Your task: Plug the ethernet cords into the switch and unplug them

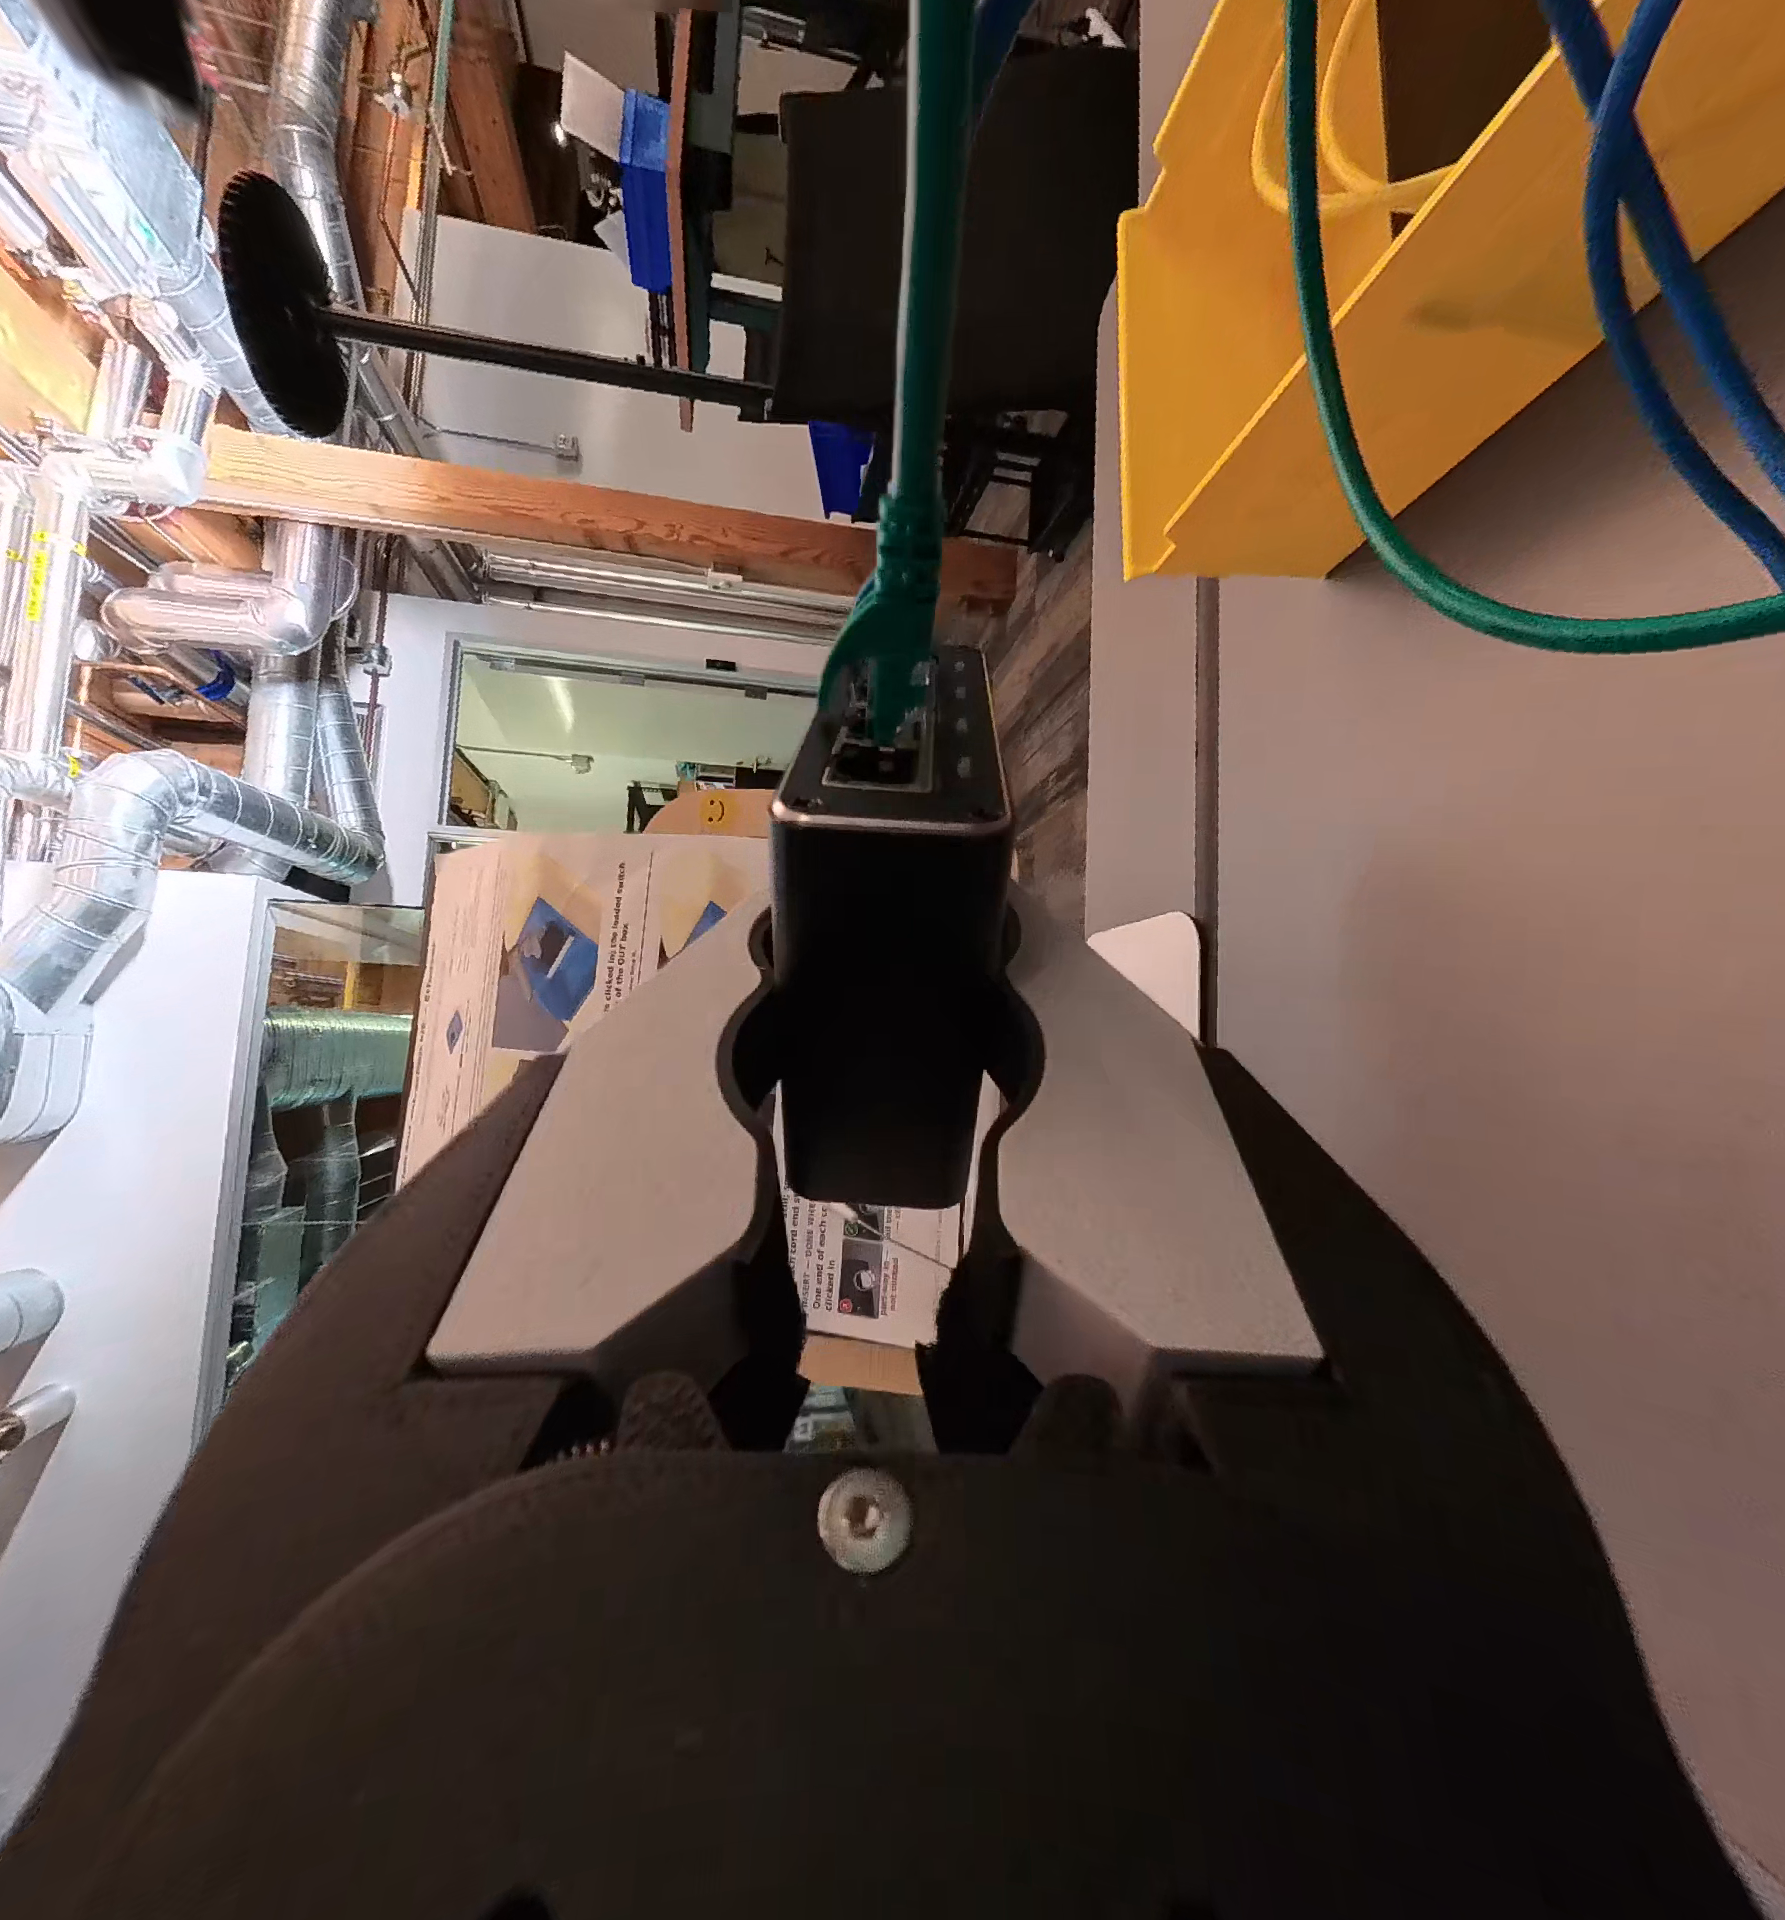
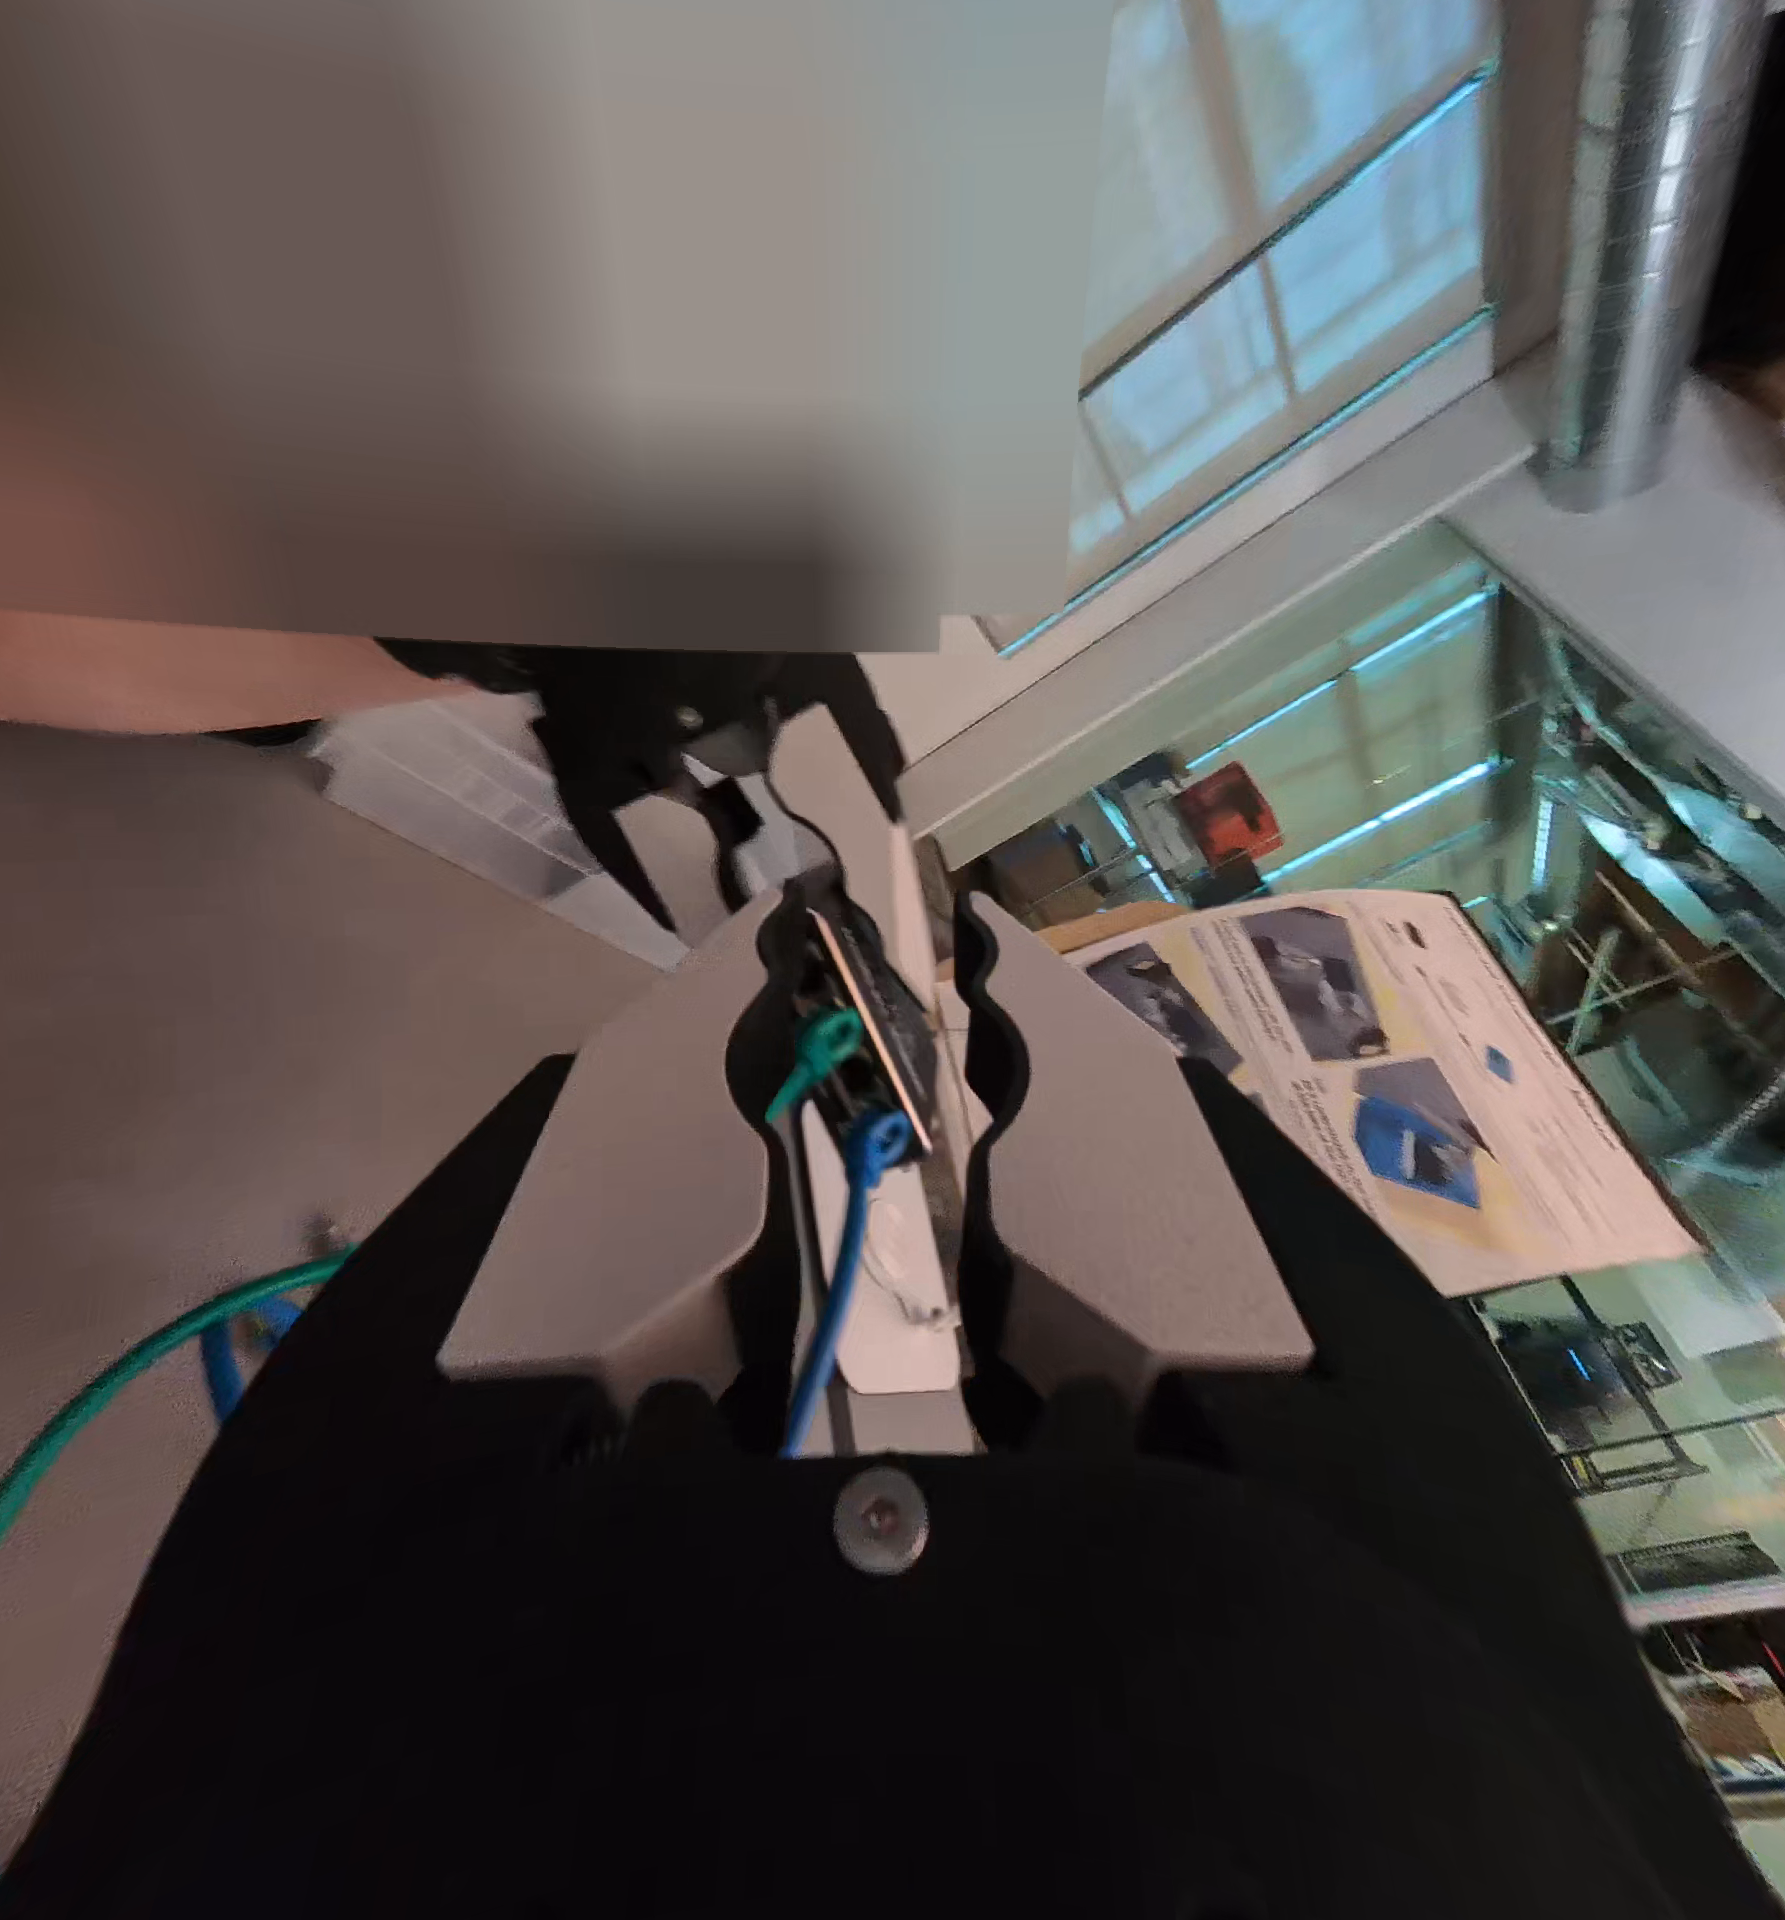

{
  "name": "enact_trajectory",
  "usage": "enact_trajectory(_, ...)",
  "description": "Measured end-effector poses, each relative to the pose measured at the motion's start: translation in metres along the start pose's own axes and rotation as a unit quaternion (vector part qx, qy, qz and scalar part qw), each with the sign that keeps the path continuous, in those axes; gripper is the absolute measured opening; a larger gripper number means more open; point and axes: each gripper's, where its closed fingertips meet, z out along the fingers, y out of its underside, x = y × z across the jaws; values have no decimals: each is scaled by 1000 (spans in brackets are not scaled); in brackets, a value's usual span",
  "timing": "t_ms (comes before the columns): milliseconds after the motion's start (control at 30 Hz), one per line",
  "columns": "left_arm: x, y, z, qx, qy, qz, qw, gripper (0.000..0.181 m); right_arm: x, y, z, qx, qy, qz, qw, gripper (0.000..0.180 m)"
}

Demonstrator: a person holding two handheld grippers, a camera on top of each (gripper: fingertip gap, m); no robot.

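Note:
My left gripper [image 1: 888, 935] is shut on a black ethernet switch [image 1: 883, 997] and holds it in the air beside the grey table [image 1: 1542, 987]. A green cord [image 1: 914, 312] is plugged into one of its ports, and the port nearest me is empty. In the right wrist view the switch [image 2: 883, 1029] sits just beyond my right gripper [image 2: 867, 914], which is open. A green plug [image 2: 820, 1039] and a blue plug [image 2: 877, 1138] sit in its ports. The blue cord [image 2: 836, 1268] runs back between my right fingers without being pinched. The left gripper [image 2: 763, 831] grips the switch's far end.
A yellow bin [image 1: 1335, 312] lies on the table with yellow [image 1: 1324, 187], blue [image 1: 1646, 260] and green cords spilling out. A printed instruction sheet [image 2: 1387, 1060] stands at the table's edge. A person's forearm [image 2: 140, 665] and a clear plastic bin [image 2: 472, 790] are behind the left gripper. My hands' fingertips stand some 12 cm from each other.

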Motion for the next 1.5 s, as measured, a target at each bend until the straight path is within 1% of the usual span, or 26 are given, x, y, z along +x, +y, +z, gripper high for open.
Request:
enact_trajectory(33,1,0,1,-2,1,2,1000,33,-7,4,6,-24,-10,-6,1000,28)
enact_trajectory(67,1,-1,1,-3,2,6,1000,33,-9,15,12,-68,-6,-17,998,30)
enact_trajectory(133,3,-1,2,-7,3,10,1000,34,-5,43,20,-152,20,-45,987,30)
enact_trajectory(200,5,3,5,-23,7,17,1000,34,-8,63,26,-203,13,-35,978,28)
enact_trajectory(267,8,6,7,-31,9,25,999,34,-13,59,28,-195,2,-19,981,27)
enact_trajectory(367,8,6,10,-33,9,22,999,34,-17,26,26,-115,-15,3,993,27)
enact_trajectory(400,8,5,10,-34,7,21,999,33,-20,20,25,-101,-23,2,995,27)
enact_trajectory(467,7,4,10,-35,5,20,999,33,-20,32,26,-136,-16,-14,990,28)
enact_trajectory(567,6,1,9,-30,8,8,999,33,-17,72,31,-226,-8,-50,973,29)
enact_trajectory(600,6,0,8,-28,9,-1,1000,33,-16,82,34,-242,-6,-61,968,29)
enact_trajectory(667,6,1,8,-33,15,-10,999,33,-16,89,40,-238,-8,-97,966,28)
enact_trajectory(733,5,3,7,-34,14,-10,999,33,-15,91,41,-238,-3,-104,966,23)
enact_trajectory(900,4,2,5,-26,14,-10,1000,33,-11,70,43,-172,15,-131,976,22)
enact_trajectory(1000,2,0,4,-26,11,-9,1000,33,-12,74,42,-183,9,-121,976,17)
enact_trajectory(1200,2,1,2,-23,19,-20,999,33,-12,69,43,-163,21,-179,970,15)
enact_trajectory(1367,4,1,3,-25,27,-23,999,33,-14,71,43,-159,18,-182,970,14)
enact_trajectory(1500,1,-3,5,-20,33,-45,998,37,-14,71,38,-163,16,-172,971,14)
